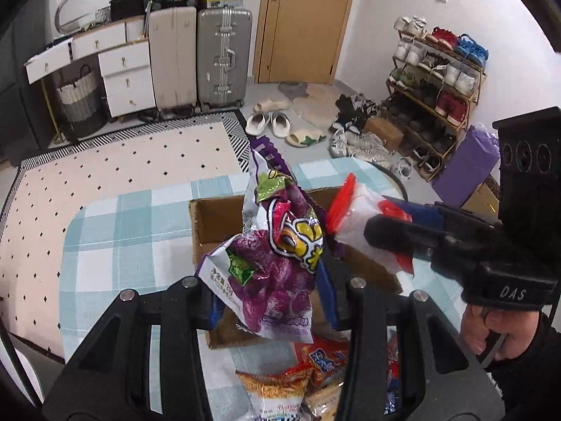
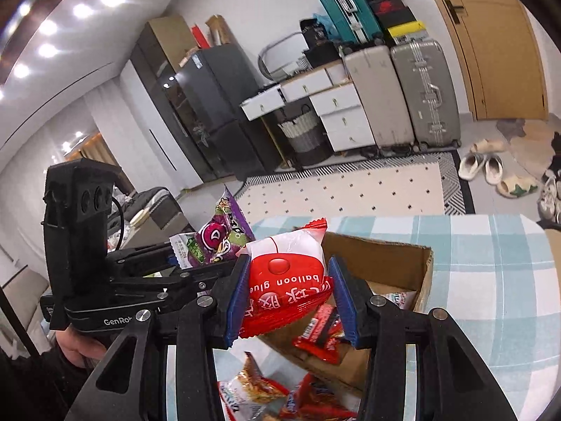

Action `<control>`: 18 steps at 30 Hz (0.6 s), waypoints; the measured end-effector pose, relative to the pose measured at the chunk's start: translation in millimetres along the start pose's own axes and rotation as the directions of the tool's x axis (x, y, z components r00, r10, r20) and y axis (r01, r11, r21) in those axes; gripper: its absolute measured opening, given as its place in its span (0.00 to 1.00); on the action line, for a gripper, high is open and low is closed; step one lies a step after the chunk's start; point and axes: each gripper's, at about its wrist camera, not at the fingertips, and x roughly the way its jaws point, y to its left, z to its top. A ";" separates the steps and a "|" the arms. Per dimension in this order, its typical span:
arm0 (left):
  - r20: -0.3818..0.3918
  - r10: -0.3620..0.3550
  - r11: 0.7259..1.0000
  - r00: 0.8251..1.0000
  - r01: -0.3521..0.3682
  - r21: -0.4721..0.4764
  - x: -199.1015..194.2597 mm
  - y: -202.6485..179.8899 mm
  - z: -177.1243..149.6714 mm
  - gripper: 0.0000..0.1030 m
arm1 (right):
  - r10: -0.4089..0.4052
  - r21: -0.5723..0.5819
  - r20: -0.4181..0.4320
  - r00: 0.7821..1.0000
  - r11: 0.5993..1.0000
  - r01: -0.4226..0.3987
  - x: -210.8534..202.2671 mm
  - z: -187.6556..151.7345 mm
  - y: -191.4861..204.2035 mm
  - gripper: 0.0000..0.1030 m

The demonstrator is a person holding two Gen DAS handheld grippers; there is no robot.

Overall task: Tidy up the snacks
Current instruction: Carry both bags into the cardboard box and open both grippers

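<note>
Left wrist view: left gripper [image 1: 270,291] clamps purple snack bag [image 1: 277,256], right gripper [image 2: 291,298] clamps red-white packet [image 2: 287,273], both above cardboard box [image 2: 403,263]. Risk: bags collide, fall onto checked tablecloth [image 2: 491,280].

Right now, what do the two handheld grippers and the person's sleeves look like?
Both grippers are matte black with silver rivets. The right gripper has blue ribbed pads and white "DAS" lettering; the left gripper reads "GenRob". The sleeve is black.
</note>
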 end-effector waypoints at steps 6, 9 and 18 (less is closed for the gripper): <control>-0.077 -0.002 1.000 0.997 0.000 -0.024 52.7 4.4 3.5 0.39 | -0.020 0.030 -0.054 0.998 0.999 0.022 30.5 -9.0 -21.9 0.45; -0.073 -0.014 0.999 0.997 0.011 -0.044 61.3 9.1 3.6 0.40 | -0.027 0.031 -0.068 0.997 0.999 0.029 38.2 -14.8 -25.5 0.51; -0.051 0.042 0.998 0.998 -0.045 -0.048 52.4 16.3 -15.2 0.76 | -0.058 0.035 -0.052 0.997 0.998 0.060 32.3 -28.2 -28.1 0.72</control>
